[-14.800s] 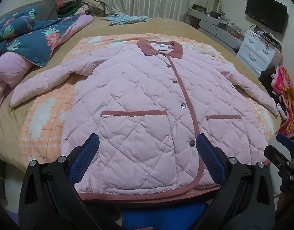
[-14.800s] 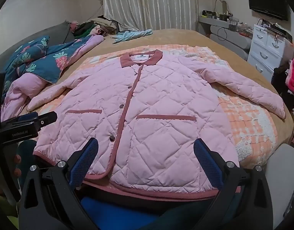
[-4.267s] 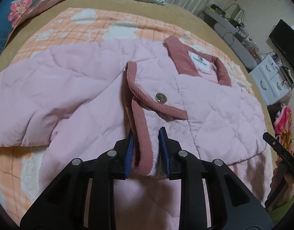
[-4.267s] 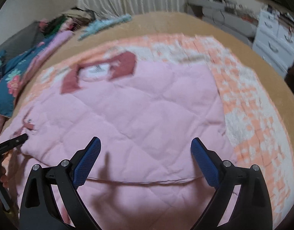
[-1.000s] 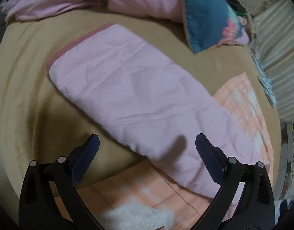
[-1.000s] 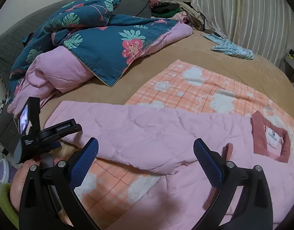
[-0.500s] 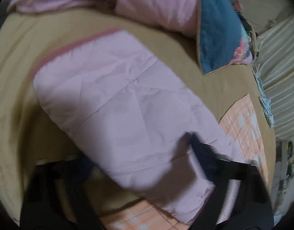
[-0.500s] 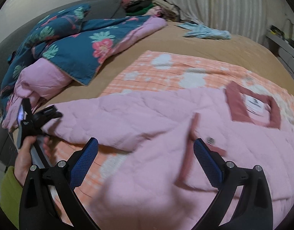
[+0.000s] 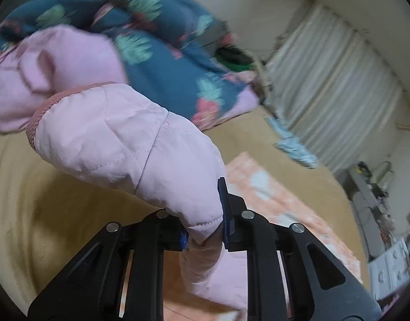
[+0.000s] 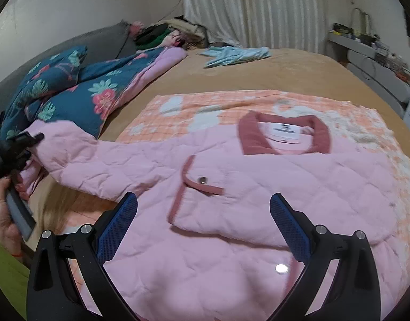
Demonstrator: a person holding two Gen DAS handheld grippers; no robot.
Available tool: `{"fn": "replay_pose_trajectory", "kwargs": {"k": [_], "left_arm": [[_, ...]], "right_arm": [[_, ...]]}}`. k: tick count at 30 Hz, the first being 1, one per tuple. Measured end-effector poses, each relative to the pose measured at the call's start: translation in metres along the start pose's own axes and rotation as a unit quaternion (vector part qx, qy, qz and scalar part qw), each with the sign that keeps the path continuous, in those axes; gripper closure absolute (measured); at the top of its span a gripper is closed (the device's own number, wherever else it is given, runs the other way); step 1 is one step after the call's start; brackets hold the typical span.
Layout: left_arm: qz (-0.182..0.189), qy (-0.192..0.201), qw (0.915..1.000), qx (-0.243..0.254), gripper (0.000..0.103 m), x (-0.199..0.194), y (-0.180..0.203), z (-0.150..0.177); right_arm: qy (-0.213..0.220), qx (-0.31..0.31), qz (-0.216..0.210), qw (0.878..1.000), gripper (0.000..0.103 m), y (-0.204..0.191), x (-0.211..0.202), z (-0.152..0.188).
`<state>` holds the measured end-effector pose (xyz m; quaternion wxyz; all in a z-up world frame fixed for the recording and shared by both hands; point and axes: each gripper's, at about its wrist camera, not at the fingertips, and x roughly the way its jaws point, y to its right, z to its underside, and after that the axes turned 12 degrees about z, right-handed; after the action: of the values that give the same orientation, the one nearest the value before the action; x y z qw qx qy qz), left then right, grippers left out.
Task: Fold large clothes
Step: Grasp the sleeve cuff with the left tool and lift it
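While the left gripper [image 9: 203, 230] is clenched on a fold of the jacket sleeve [image 9: 130, 144], the sleeve hangs lifted off the bed [image 9: 31, 214], its corduroy cuff [image 9: 41, 109] pointing toward the floral duvet [image 9: 162, 37]. Right wrist view: the left gripper [image 10: 20, 144] sits at the bed's left edge, held in the person's hand [image 10: 4, 214]. Pink quilted jacket [image 10: 298, 187] lies collar-up [image 10: 285, 133] on the orange checked blanket [image 10: 205, 107] mid-bed, one front panel folded over its body. Right gripper [image 10: 203, 224] hovers over the jacket's lower part, released, jaws wide apart, holding nothing. Light blue garment [image 10: 234, 53] lies near the bed's far edge.
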<state>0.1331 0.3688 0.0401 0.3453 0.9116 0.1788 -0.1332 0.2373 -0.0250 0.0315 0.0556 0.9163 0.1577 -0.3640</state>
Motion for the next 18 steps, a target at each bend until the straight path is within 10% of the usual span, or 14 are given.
{"fn": "replay_pose_trajectory", "kwargs": {"k": [18], "left_arm": [[0.152,-0.007,0.9850,0.082,0.093,-0.024,0.129,0.022]], "right_arm": [[0.007,0.078,0.052,0.996,0.004,0.090,-0.032,0.033]]}}
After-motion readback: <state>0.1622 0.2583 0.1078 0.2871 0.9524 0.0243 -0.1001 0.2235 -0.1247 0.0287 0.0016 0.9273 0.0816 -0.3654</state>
